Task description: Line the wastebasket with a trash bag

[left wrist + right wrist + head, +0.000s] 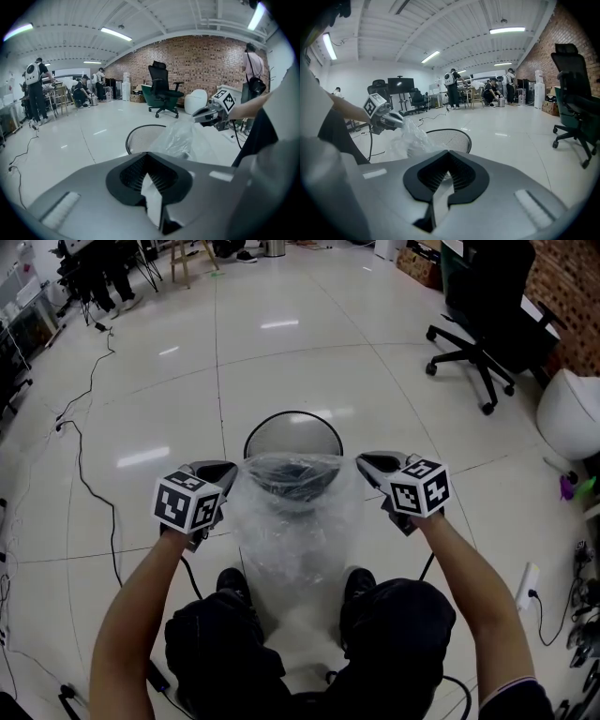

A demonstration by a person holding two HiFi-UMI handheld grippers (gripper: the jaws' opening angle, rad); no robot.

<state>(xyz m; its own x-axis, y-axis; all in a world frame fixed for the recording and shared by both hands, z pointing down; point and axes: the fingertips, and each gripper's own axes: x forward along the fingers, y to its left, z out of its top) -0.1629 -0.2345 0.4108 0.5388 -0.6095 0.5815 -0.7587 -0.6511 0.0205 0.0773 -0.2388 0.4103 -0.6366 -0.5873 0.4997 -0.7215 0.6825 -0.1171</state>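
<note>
Holding a clear trash bag (pixel 295 521) by its rim with both claws, mouth pulled wide between them.

Left claw (pixel 225 471): closed tight on the bag's left rim. Confirmed in the left gripper view: jaws together, a fold of thin film pinched between them.

Right claw (pixel 367 463): likewise closed, gripping the bag's right rim. Same reading from the right gripper view: jaws together on a strip of film.

Both claws at about the same height, tilted forward and downward, marker cubes facing up.

Bag body hanging crumpled and slack below the stretched mouth, in front of a pair of dark shoes (pixel 232 583).

Wastebasket (pixel 292 415): round, black wire mesh, standing upright on the pale glossy floor (pixel 309 352), well out from the floor's edge along the brick wall (pixel 201 61). Just beyond the bag in the head view, with the bag's open mouth overlapping its near rim. Cannot tell whether film touches the rim. No part of the bag folded over the rim yet.

Elsewhere: black office chair (pixel 487 324) toward the floor's far right edge; black cable (pixel 89 486) trailing across the left side of the floor.
</note>
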